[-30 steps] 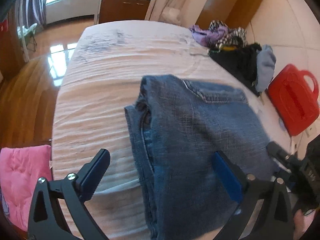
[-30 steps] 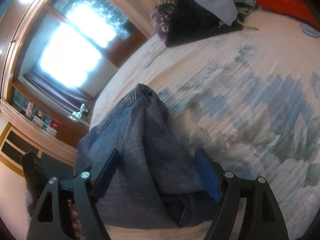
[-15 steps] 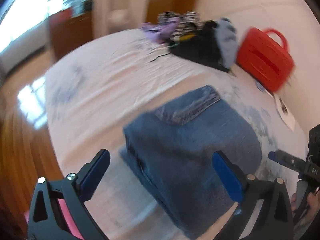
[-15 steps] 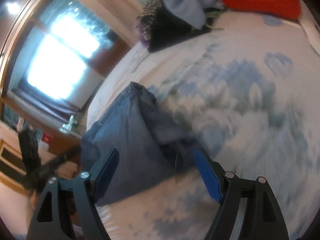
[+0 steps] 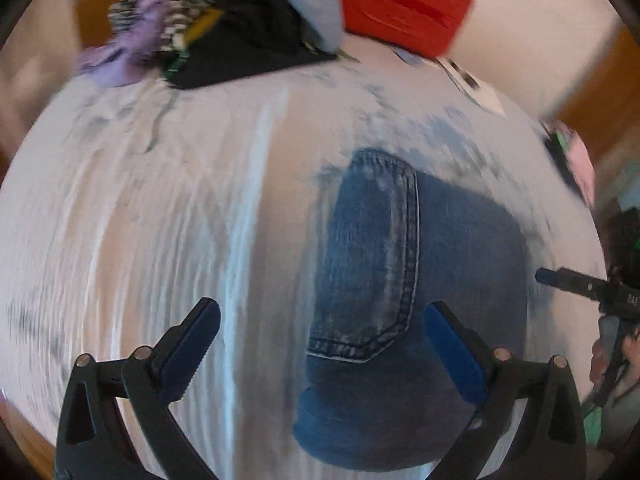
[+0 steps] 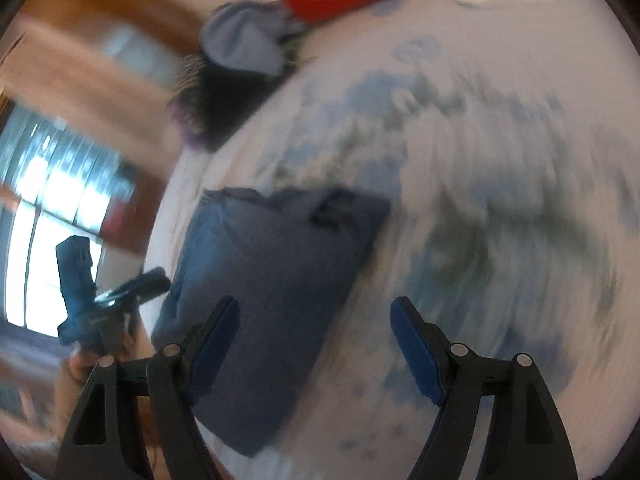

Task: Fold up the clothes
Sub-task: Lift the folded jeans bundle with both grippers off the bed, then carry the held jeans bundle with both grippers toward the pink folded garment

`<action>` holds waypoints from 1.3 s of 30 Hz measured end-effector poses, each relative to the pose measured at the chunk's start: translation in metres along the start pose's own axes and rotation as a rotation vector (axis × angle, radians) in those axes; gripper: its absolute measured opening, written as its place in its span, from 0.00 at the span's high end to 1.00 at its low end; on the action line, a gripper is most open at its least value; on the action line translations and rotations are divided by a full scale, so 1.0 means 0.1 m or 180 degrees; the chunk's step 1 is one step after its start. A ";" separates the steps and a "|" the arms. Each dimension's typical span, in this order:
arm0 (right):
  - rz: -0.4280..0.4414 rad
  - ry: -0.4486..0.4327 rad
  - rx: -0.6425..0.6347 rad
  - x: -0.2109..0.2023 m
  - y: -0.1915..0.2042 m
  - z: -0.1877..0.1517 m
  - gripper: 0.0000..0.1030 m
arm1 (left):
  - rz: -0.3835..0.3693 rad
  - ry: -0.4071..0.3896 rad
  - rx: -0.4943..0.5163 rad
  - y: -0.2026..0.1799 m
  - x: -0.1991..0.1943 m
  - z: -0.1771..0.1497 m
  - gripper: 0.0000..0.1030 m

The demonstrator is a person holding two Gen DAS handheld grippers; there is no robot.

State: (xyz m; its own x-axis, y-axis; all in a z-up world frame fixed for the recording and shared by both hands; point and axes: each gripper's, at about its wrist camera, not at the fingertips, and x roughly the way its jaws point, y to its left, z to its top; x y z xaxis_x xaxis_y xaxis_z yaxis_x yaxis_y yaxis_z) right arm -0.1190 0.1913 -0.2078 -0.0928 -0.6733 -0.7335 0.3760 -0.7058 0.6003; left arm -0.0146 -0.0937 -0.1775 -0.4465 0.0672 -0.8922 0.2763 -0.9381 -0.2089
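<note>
A pair of blue jeans (image 5: 400, 300) lies folded into a compact rectangle on the white bed (image 5: 180, 220), back pocket facing up. It also shows in the right wrist view (image 6: 272, 292). My left gripper (image 5: 320, 344) is open and empty above the near edge of the bed, its right finger over the jeans. My right gripper (image 6: 314, 340) is open and empty, raised above the bed, its left finger over the jeans' near corner. Both views are blurred by motion.
A pile of unfolded clothes (image 5: 224, 24) in purple, black, checked and grey lies at the far end of the bed. A red bag (image 5: 400, 4) sits beside it. A paper (image 5: 476, 88) lies near the bag. The other gripper shows at the right edge (image 5: 592, 288).
Both grippers have lifted and swung away from the jeans, with the views turning toward the far clothes pile. The jeans stay folded on the bed. Both grippers stay open.
</note>
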 end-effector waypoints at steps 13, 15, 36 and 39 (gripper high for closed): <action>-0.0291 -0.0280 0.0443 0.31 0.37 -0.47 0.23 | -0.0238 -0.0090 0.0763 -0.18 0.03 -0.15 0.00; -0.0343 -0.0285 0.0465 0.35 0.38 -0.48 0.23 | -0.0259 -0.0001 0.0775 -0.19 0.17 -0.15 0.00; -0.0690 -0.0261 0.0097 0.60 0.65 -0.30 0.50 | -0.0624 0.0064 0.0834 -0.29 0.32 -0.20 0.45; -0.0678 -0.0267 0.0101 0.62 0.63 -0.29 0.49 | -0.0662 0.0015 0.0823 -0.26 0.33 -0.22 0.44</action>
State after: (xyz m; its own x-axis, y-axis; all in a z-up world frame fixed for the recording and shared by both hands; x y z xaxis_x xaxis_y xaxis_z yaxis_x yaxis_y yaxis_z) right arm -0.0745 0.1112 -0.2247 -0.2438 -0.5235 -0.8164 0.3106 -0.8396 0.4456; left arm -0.0179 -0.0597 -0.2103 -0.4666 0.2673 -0.8431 -0.0459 -0.9593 -0.2787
